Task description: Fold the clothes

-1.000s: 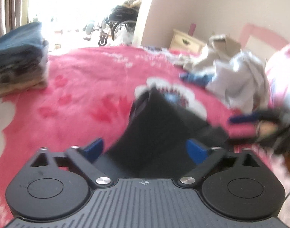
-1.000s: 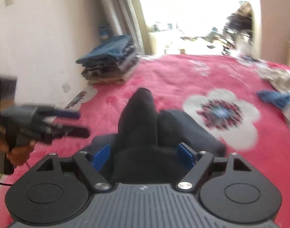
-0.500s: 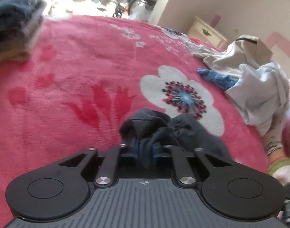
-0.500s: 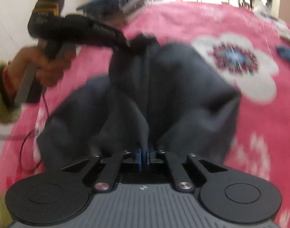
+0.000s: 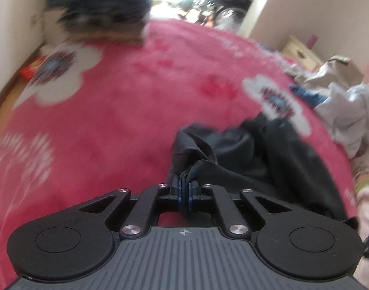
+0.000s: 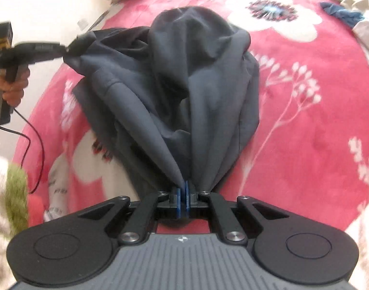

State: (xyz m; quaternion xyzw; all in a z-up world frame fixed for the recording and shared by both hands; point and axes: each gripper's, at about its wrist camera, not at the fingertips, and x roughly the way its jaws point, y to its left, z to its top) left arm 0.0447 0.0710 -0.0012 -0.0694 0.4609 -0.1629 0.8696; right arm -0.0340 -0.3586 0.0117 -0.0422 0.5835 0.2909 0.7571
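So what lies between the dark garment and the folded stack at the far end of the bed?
Only bare pink blanket lies between the dark garment and the folded stack, in the left wrist view.

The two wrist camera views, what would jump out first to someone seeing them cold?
The dark grey garment bunched in the middle of the pink flowered blanket, pinched at two spots: the right gripper at its near edge, the left gripper at its far left corner. Next, the stack of folded clothes at the bed's far edge and the unfolded pile on the right.
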